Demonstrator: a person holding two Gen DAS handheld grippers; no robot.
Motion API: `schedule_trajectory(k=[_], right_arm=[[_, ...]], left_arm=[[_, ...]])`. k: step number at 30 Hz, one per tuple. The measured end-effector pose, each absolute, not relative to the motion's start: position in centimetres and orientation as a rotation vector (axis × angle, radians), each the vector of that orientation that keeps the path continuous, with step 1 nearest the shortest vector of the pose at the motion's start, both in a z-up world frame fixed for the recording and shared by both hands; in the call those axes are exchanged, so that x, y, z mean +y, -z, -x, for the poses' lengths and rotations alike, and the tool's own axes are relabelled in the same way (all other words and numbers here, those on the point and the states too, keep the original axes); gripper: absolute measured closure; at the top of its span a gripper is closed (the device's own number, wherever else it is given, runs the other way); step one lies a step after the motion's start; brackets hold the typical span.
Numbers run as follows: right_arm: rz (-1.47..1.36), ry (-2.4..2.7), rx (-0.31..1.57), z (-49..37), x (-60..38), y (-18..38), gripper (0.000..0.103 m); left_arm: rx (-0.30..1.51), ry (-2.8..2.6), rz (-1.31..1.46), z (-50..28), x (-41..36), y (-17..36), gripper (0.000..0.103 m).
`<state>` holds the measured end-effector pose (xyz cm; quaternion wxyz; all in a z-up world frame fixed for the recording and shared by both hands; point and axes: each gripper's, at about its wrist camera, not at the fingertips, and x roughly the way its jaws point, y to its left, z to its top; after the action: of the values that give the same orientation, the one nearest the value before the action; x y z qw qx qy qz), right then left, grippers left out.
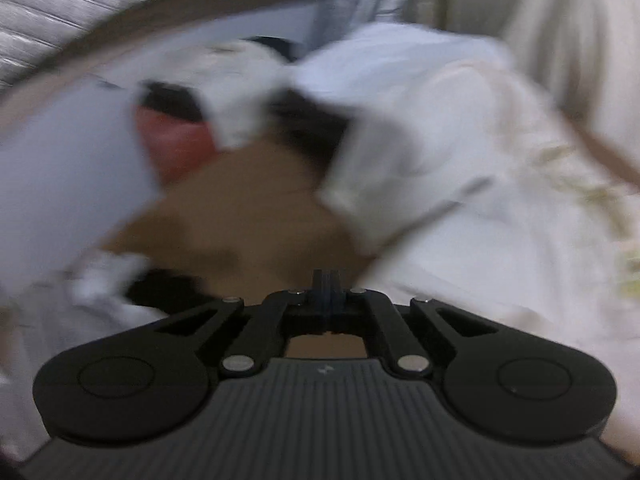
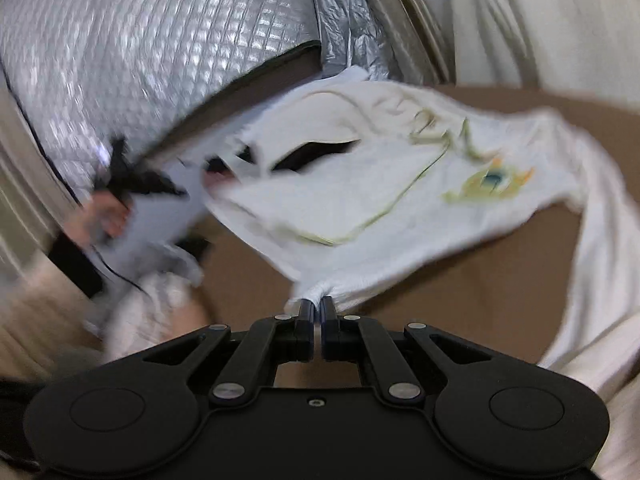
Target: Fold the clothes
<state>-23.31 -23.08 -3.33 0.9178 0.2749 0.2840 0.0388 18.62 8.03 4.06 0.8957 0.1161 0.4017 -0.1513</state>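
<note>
Much of what my left gripper point(image 1: 329, 276) looks at is smeared by blur. Its fingertips are pressed together with no gap, and I cannot tell whether any cloth sits between them. Ahead of it lies bare brown table point(image 1: 248, 200), with white cloth heaped to both sides; the white shirt point(image 1: 460, 184) spreads ahead and to the right of the tips, and its greenish print there is only a streak. Further ahead, a reddish patch and dark shapes are too blurred to name. A quilted silver cover point(image 1: 44, 12) fills the far left corner.

My right gripper point(image 2: 316, 305) is clearer. Its fingers are squeezed onto a bunched fold at the near edge of the white shirt point(image 2: 360, 184), which stretches away from the tips and up over the brown table point(image 2: 460, 292). One side of the shirt trails off to the right and runs out of the frame's edge. The print just ahead and right of the tips shows thin green lines and a yellow, blue and orange figure; there may be lettering above it, but it is too smeared to read. Far to the left, a hand point(image 2: 100, 216) near a dark object is badly blurred. The quilted silver cover point(image 2: 160, 40) stands behind, pale curtain point(image 2: 540, 20) to the right.
</note>
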Motion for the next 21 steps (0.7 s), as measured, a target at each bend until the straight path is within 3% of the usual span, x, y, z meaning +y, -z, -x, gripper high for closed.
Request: schedule_trajectory(k=[2,6,7,10,15,17,21], right_arm=[[-0.666,-0.092,0.563,23.4,-24.0,3.9,0.1],[-0.512,0.074,0.564,23.4,-23.8,2.9,0.1],[-0.462,0.109,0.577,23.3,-23.5,2.7,0.099],[-0.438,0.133,0.592,23.0,-22.9,3.3,0.1],[-0.366,0.199,0.607,20.4,-21.8,3.9,0.1],[-0.39,0.2,0.596,19.6,-22.2,3.9,0.1],[-0.44,0.204,0.573,18.1,-23.1,3.7,0.1]], left_arm=[[0.886,0.307,-0.214,-19.1,9.0,-3.0,0.103],[0.909,0.393,-0.238,-16.7,7.5,-2.5,0.099],[0.906,0.409,-0.271,-15.7,6.4,-2.4,0.095],[0.909,0.493,-0.33,-12.6,2.7,-1.8,0.071],[0.778,0.849,-0.352,-4.3,-4.4,-2.3,0.067],[0.719,0.949,-0.389,-0.8,-6.8,-2.2,0.046],[0.659,1.143,-0.447,5.6,-10.0,-0.4,0.026]])
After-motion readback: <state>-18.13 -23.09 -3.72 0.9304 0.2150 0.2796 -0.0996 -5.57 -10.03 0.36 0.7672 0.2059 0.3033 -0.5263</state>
